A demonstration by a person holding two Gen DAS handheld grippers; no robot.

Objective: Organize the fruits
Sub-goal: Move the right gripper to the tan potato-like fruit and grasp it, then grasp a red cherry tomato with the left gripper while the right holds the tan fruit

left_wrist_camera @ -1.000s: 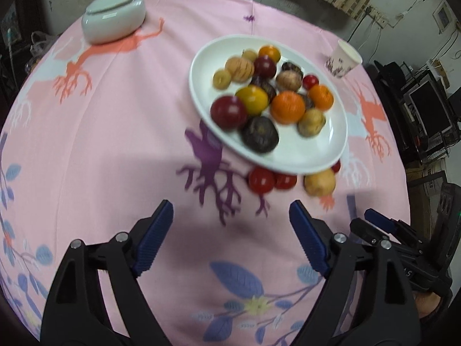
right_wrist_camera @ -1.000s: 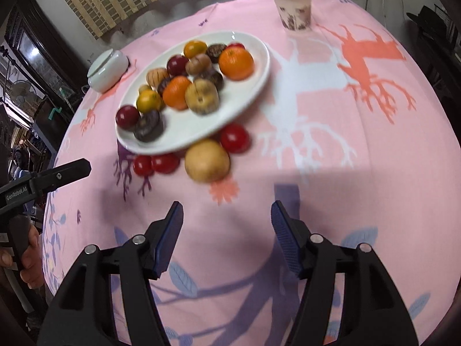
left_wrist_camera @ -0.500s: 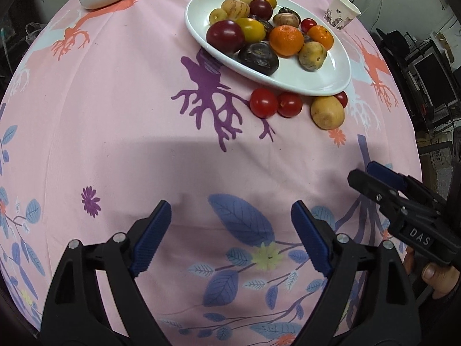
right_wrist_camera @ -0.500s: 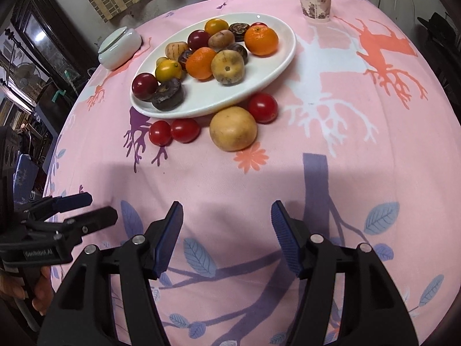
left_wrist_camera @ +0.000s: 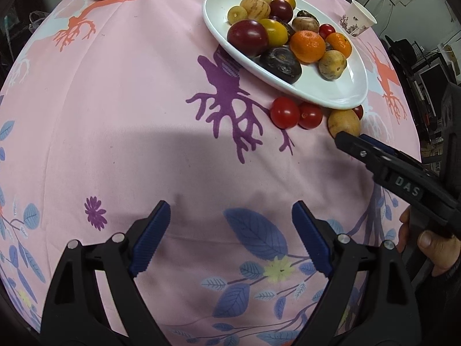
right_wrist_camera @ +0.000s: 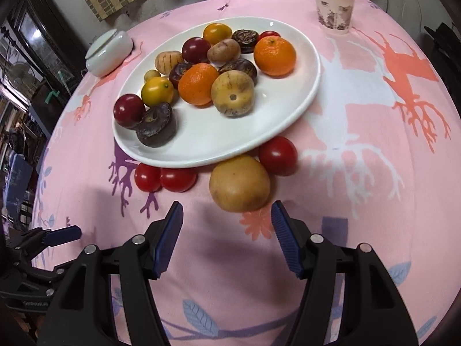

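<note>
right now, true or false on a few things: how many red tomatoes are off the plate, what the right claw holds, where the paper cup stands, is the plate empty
1. Three red tomatoes lie off the plate. True.
2. The right claw grips the tan fruit. False: it is open, the fruit just ahead of it.
3. The paper cup stands upright on the cloth. True.
4. The plate is empty. False: it holds many fruits.

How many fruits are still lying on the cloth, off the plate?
4: two red tomatoes touching at the plate's near edge, a tan fruit beside them, and a third tomato behind it. More may hide under the rim.
</note>
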